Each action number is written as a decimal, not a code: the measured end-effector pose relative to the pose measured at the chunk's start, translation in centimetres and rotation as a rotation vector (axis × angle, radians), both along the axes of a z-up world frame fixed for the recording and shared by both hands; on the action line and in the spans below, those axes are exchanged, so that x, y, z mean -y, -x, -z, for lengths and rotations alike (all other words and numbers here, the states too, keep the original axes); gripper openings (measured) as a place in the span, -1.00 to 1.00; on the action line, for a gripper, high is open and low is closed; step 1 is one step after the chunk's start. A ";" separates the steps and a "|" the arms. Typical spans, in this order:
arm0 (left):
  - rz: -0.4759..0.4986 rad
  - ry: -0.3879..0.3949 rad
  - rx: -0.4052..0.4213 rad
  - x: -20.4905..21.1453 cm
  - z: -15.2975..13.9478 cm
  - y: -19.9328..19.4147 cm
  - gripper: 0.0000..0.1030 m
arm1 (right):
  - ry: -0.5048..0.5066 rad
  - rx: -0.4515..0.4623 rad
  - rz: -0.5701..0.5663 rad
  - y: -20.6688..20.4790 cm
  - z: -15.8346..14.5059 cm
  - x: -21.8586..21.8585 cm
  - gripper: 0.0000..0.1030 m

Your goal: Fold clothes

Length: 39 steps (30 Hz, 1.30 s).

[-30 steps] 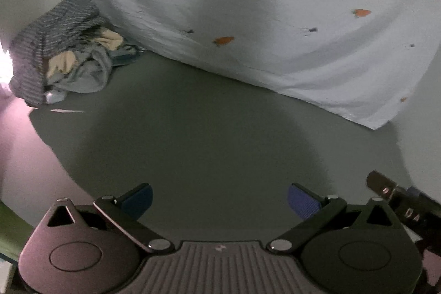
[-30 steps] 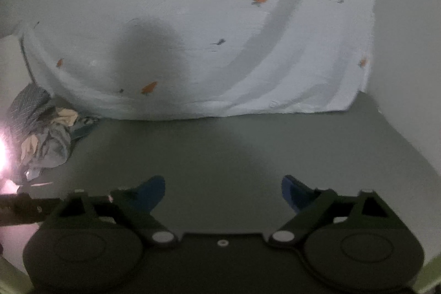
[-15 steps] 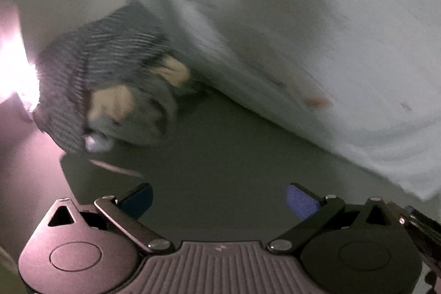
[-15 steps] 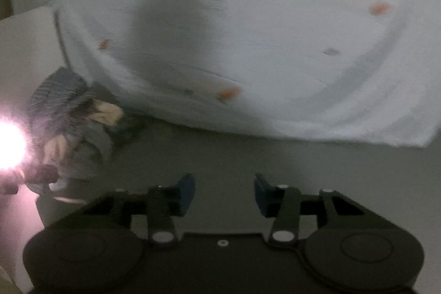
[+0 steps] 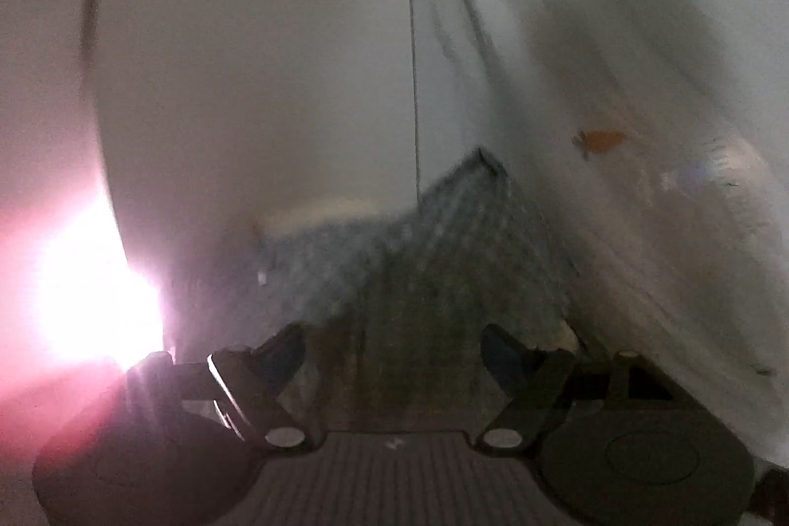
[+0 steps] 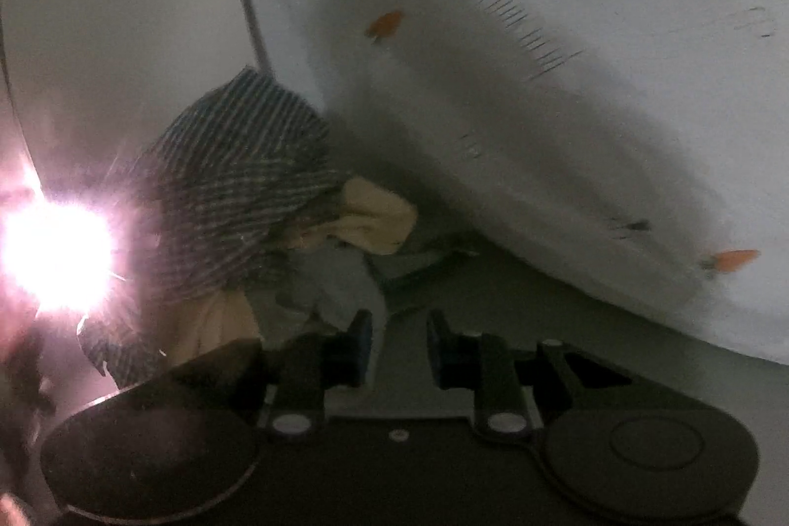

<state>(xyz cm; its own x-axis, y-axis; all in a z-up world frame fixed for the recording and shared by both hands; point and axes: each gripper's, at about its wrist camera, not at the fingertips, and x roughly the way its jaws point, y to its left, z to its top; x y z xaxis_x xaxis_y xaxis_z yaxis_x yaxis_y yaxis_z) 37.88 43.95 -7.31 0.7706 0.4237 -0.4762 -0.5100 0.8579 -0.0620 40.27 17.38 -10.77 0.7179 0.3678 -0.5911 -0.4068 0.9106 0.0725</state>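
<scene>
Left wrist view, striped garment [image 5: 444,279] between spread left tongs [image 5: 394,353] — blurred

my left gripper [image 5: 393,351] is matt black plastic, with a ribbed grey panel at its base and small shiny metal pivot pins. my right gripper [image 6: 393,337] has the same dull black plastic, its finger pads [image 6: 361,338] blue and rubbery looking. the striped garment [image 6: 236,176] is a coarse woven cloth, blurred in the left view. beside it lie a soft cream cloth [image 6: 377,220] and a limp grey cloth [image 6: 335,279]. the white sheet [image 6: 567,82] on the right is thin, matt, lightly creased fabric. the grey surface [image 6: 518,304] looks smooth and dull.
</scene>
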 end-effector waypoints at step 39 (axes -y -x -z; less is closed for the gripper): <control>0.510 -0.018 0.062 39.2 -7.0 8.8 -0.07 | 0.028 0.148 0.553 20.8 1.6 37.8 -0.26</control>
<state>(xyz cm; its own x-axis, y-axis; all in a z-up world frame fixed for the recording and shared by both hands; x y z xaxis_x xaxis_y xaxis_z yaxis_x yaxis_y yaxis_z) 29.11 4.72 -0.29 0.9079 -0.0057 -0.4192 -0.0221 0.9979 -0.0616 19.51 -20.44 -12.33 0.8751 -0.1005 -0.4734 0.1271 0.9916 0.0243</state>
